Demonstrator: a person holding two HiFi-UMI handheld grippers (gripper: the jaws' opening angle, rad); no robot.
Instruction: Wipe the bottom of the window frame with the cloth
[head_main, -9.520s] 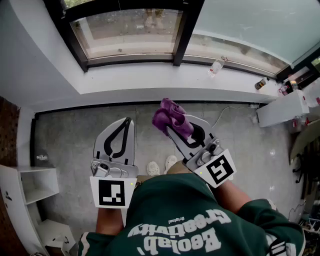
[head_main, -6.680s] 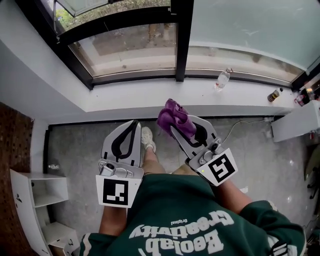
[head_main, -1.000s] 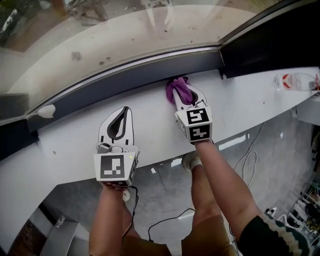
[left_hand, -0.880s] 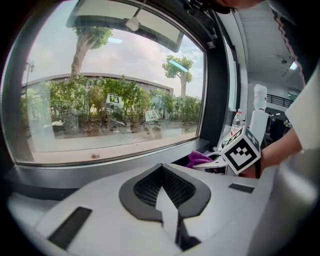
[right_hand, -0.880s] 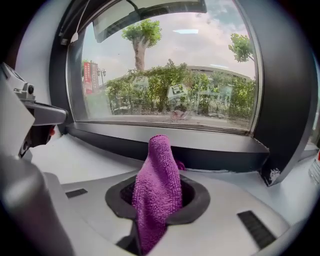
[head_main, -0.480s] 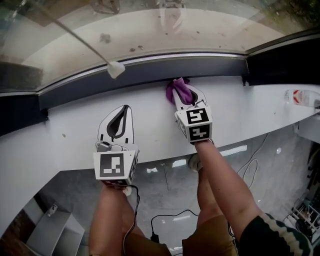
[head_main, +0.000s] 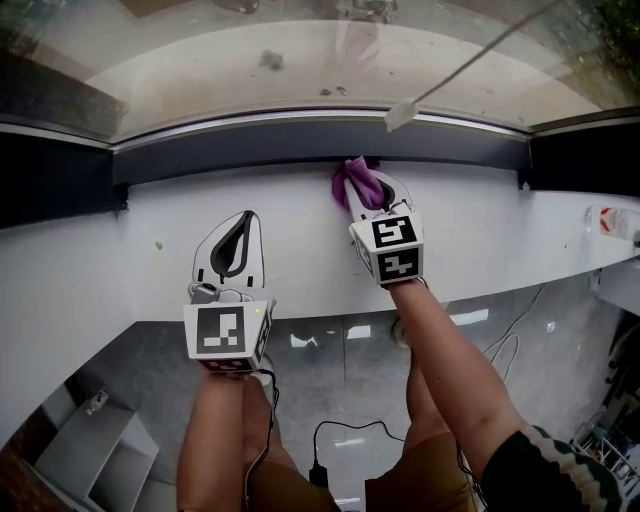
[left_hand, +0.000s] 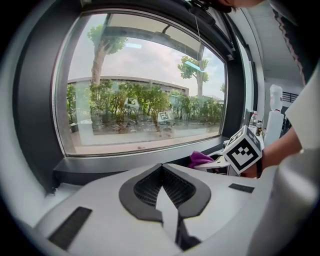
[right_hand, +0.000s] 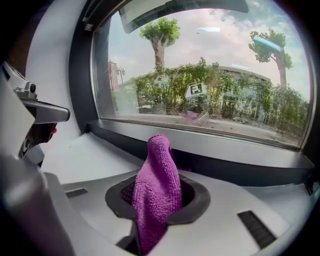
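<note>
— When you look down at it all, what is the biggest thing?
— The window glass (head_main: 300, 60). Under it runs the dark bottom of the window frame (head_main: 250, 160), a long bar going from one side to the other. Then comes the white sill (head_main: 300, 250), and both grippers are over the sill.
— Which one has the cloth?
— The right gripper (head_main: 366, 190). Its jaws are squeezed onto the purple cloth (right_hand: 157, 185), and the cloth sticks up out of the tips like a little hat. The front of the cloth is pushed right against the dark bar, near the middle of it.
— And the other one?
— The left gripper (head_main: 243, 222) has its jaws pressed together with nothing in them. It is over the sill, off to the side, apart from the bar.
— So is the wiping done?
— I don't think so. The cloth is on the bar, so I'd say the wiping is going on. But there is lots of bar to the left and lots to the right, and both sides look just the same to me. I can't tell which bits are clean.
— What is left, then?
— I guess sliding the cloth along the rest of the bar, out to both ends.
— Anything tiny?
— A small white tag (head_main: 399, 116) on a string shows in front of the glass, and there is a dark speck (head_main: 158, 245) on the sill.
</note>
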